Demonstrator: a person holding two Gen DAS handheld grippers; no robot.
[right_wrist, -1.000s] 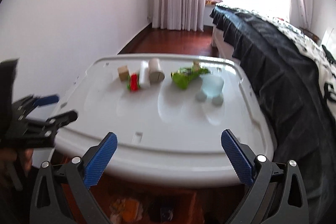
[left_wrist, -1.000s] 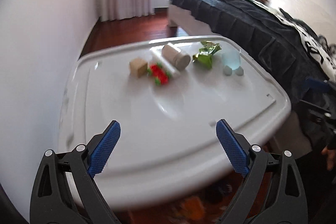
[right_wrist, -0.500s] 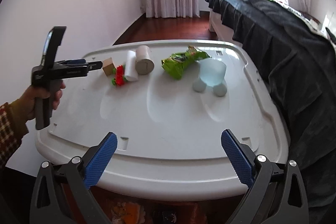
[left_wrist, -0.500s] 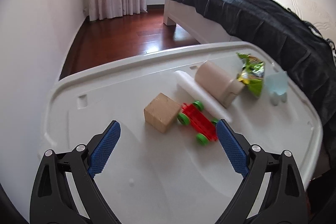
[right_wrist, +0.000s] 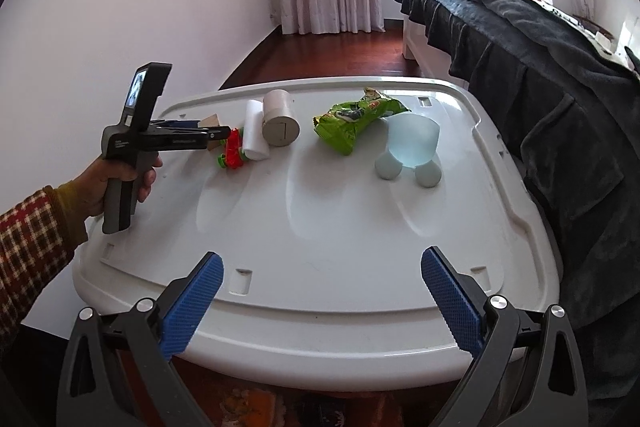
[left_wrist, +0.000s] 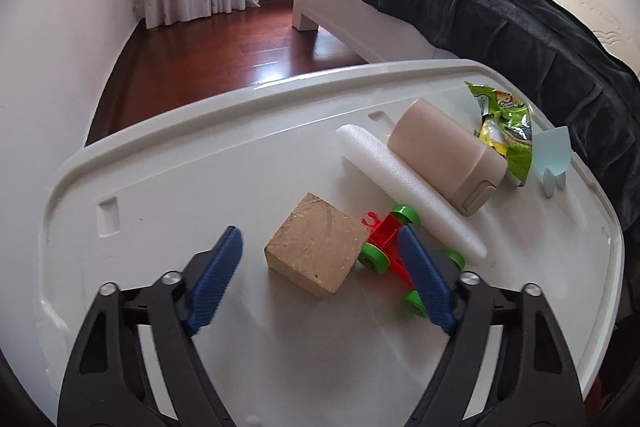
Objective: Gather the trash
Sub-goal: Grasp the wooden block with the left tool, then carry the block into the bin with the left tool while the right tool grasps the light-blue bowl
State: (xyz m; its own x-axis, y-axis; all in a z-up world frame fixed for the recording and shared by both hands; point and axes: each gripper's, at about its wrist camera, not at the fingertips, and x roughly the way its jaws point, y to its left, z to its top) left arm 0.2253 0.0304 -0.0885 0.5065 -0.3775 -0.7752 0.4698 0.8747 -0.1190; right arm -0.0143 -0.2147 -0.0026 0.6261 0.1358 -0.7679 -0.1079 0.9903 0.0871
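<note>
White lid (left_wrist: pixel 160 187): left gripper (left_wrist: pixel 320 267) jaws wide, straddling wooden block (left_wrist: pixel 318 251).

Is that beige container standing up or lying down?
Lying down. The beige container rests on its side on the white lid, its flat end facing the right camera.

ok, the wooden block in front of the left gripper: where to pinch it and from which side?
Pinch the wooden block across its two flat vertical side faces, coming straight ahead with the left gripper, whose open jaws already straddle it. It lies flat on the white lid, one corner toward the camera, so rotate slightly to square up. The right finger crowds the toy car.
</note>
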